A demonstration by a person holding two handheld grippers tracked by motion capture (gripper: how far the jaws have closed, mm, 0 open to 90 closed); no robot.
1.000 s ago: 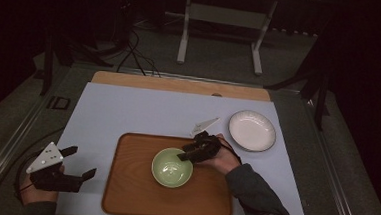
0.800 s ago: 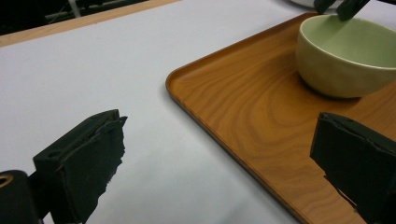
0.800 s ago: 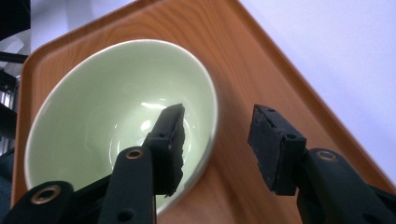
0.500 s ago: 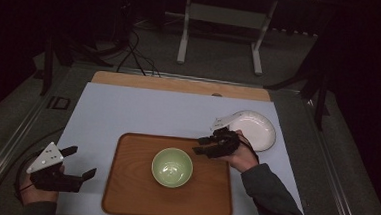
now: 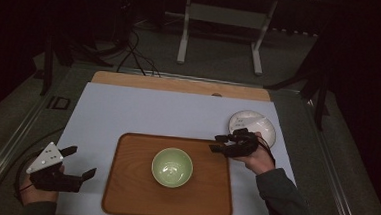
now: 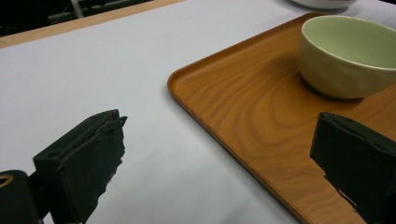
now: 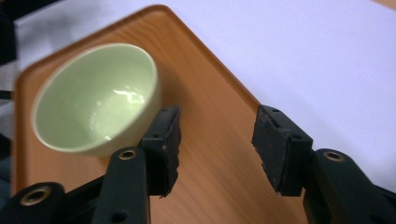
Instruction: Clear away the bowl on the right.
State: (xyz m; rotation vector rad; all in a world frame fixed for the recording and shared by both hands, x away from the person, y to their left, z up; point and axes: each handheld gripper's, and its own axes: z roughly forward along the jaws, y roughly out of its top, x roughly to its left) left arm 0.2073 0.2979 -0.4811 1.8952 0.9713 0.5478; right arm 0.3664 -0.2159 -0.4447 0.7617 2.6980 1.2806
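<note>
Hovering my right tongs (image 5: 225,143) by the green bowl (image 5: 172,167), nothing held.

Bowl sits mid wooden tray (image 5: 123,193) on the tabletop (image 5: 143,112), round, so no long side. It lies to the left of my R tongs, which are nearer & part open over the tray's right edge. My left tongs (image 5: 81,163) are wide open & empty, off the tray's left side. White plate (image 5: 267,129) is just behind my R hand.
</note>
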